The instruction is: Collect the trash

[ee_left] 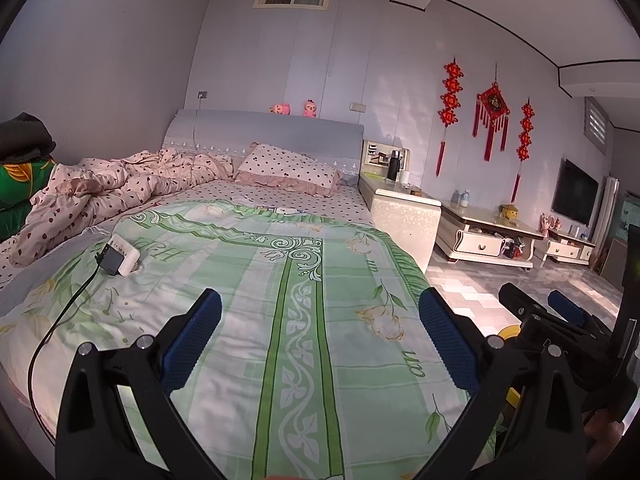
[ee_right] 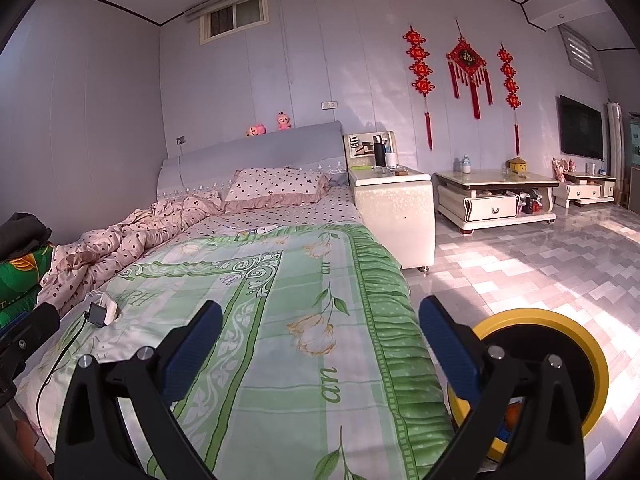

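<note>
Home bedroom: bed (ee_left: 280, 300) with green floral sheet, polka-dot pillow (ee_left: 286, 168) and quilt (ee_left: 116, 188), bedside cabinet (ee_right: 394, 208), red knot wall ornaments (ee_right: 466, 68), wall-mounted television (ee_right: 580, 128), tiled floor (ee_right: 520, 264).

My left gripper (ee_left: 320, 304) was a black plastic frame with two angled arms, each tipped with a textured blue pad (ee_left: 192, 336) and fastened by round silver screws. My right gripper (ee_right: 320, 312) looked identical: black arms, dimpled blue pads (ee_right: 448, 348), silver screw heads.
</note>
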Motion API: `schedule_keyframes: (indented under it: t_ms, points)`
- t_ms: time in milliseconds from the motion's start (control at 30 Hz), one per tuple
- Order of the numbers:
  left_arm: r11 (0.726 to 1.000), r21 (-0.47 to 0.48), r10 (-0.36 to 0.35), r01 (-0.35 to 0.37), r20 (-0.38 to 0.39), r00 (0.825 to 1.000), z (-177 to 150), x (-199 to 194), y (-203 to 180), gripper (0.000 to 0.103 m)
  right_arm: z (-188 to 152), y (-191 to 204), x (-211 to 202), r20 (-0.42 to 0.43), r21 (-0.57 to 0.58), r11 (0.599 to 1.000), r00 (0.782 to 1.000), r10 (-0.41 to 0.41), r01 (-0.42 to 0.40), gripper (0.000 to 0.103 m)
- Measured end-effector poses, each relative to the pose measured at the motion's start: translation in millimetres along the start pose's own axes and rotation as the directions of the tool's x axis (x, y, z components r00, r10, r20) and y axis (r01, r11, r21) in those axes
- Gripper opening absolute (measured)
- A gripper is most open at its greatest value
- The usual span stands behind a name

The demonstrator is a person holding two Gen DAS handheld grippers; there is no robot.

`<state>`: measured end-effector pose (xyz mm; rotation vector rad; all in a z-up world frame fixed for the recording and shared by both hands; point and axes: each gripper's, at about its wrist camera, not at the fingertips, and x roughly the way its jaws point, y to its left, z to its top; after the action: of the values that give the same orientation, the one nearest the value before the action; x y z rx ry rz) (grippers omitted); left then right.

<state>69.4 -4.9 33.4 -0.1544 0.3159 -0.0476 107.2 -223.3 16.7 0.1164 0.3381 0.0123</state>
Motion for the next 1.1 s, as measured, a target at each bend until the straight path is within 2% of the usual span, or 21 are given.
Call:
schedule_keyframes:
  t_ms: [1100]
  points:
    - [1.0,-0.002,-0.026,0.026,-0.011,1.0,-0.3,1.4,3.0,0.095,-8.6,-3.6,0.6,-0.015,0.011,1.0,1.0,-0.015,0.015,0.095]
